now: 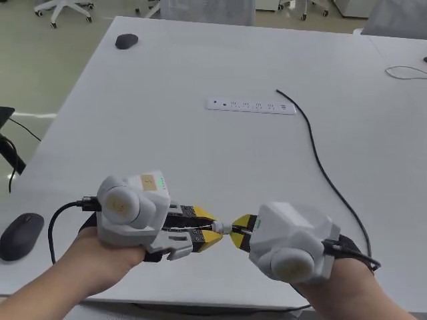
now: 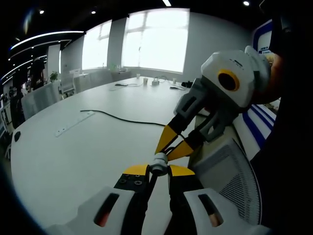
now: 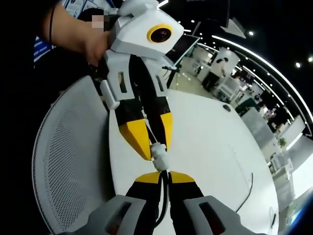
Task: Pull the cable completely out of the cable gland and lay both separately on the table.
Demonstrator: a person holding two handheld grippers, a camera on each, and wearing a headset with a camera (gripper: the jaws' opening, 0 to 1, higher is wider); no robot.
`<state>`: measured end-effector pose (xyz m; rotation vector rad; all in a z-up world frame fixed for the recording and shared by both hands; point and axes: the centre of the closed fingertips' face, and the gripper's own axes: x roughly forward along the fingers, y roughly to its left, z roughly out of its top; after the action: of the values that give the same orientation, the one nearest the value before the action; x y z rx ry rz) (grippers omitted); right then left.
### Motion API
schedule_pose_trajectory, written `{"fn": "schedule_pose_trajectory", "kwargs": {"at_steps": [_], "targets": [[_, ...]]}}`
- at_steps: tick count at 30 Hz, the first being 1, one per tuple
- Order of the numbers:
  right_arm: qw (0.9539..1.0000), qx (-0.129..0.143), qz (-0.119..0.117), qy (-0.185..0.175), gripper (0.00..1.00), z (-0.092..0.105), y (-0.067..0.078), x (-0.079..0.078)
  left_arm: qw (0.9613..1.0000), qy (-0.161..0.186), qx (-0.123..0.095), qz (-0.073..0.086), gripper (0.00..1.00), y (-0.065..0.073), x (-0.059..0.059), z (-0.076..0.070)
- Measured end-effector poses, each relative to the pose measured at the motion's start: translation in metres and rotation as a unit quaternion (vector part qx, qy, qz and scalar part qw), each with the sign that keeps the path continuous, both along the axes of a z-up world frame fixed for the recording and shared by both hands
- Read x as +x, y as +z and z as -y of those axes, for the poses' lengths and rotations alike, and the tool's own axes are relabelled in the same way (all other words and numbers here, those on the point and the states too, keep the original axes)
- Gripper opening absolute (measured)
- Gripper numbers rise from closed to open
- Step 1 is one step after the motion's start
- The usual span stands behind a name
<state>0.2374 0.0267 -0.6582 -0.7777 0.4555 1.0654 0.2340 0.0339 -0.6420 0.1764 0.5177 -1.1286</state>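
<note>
Head view showed both grippers low over the near edge of the white worktop (image 1: pixel 200 140), tips facing each other. The left gripper (image 1: pixel 208 233) came in from the left and the right gripper (image 1: pixel 239 235) from the right. The small white gland (image 1: pixel 225 228) sat between them, off the worktop. Right gripper view showed the right fingers (image 3: pixel 182 178) drawn narrow with the gland's near end at their tips. The left fingers (image 3: pixel 134 134) were pinched narrow on the far end, where a thin pale cable (image 3: pixel 156 131) ran back between them. Exactly where each pair bit could not be told. Farther off lay a power strip (image 1: pixel 250 106) and a black cord (image 1: pixel 320 167). A mouse (image 1: pixel 17 237) lay near left.
</note>
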Motion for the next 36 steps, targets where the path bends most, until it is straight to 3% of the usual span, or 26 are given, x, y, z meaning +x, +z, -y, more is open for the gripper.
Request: {"fn": "schedule_pose_trajectory", "kwargs": {"at_steps": [5,9,15,16,19,24,27,33,34,36], "targets": [[0.9999,-0.005,0.006,0.012,0.0,0.001,-0.002,-0.003,1.0,-0.002,0.002,0.002,0.15,-0.001,-0.002,0.001],[1.0,0.005,-0.005,0.004,0.0,0.002,-0.002,-0.004,1.0,-0.003,0.001,0.001,0.15,-0.001,-0.004,0.002],[0.9991,0.022,-0.026,-0.026,0.0,0.004,-0.002,-0.003,1.0,-0.005,-0.001,-0.001,0.15,-0.001,-0.004,0.004],[0.9975,0.032,-0.042,-0.046,0.0,0.005,-0.003,-0.002,1.0,-0.005,-0.001,0.0,0.15,0.0,-0.004,0.005],[0.9975,0.035,-0.039,-0.048,0.0,0.005,-0.003,0.0,1.0,-0.005,0.003,0.005,0.15,0.0,-0.002,0.005],[0.9932,0.066,-0.056,-0.078,0.0,0.008,0.0,0.006,1.0,-0.002,0.0,0.009,0.15,0.002,0.001,0.006],[0.9913,0.071,-0.06,-0.093,0.0,0.013,-0.002,0.01,0.9999,0.001,-0.002,0.012,0.15,0.004,0.004,0.006],[0.9825,0.103,-0.083,-0.131,0.0,0.022,-0.004,0.016,0.9998,0.005,-0.007,0.015,0.15,0.006,0.009,0.006],[0.9781,0.117,-0.094,-0.144,0.0,0.024,-0.004,0.017,0.9998,0.005,-0.007,0.015,0.15,0.006,0.009,0.007],[0.977,0.123,-0.092,-0.148,0.0,0.029,-0.005,0.018,0.9998,0.005,-0.008,0.016,0.15,0.007,0.01,0.008]]}}
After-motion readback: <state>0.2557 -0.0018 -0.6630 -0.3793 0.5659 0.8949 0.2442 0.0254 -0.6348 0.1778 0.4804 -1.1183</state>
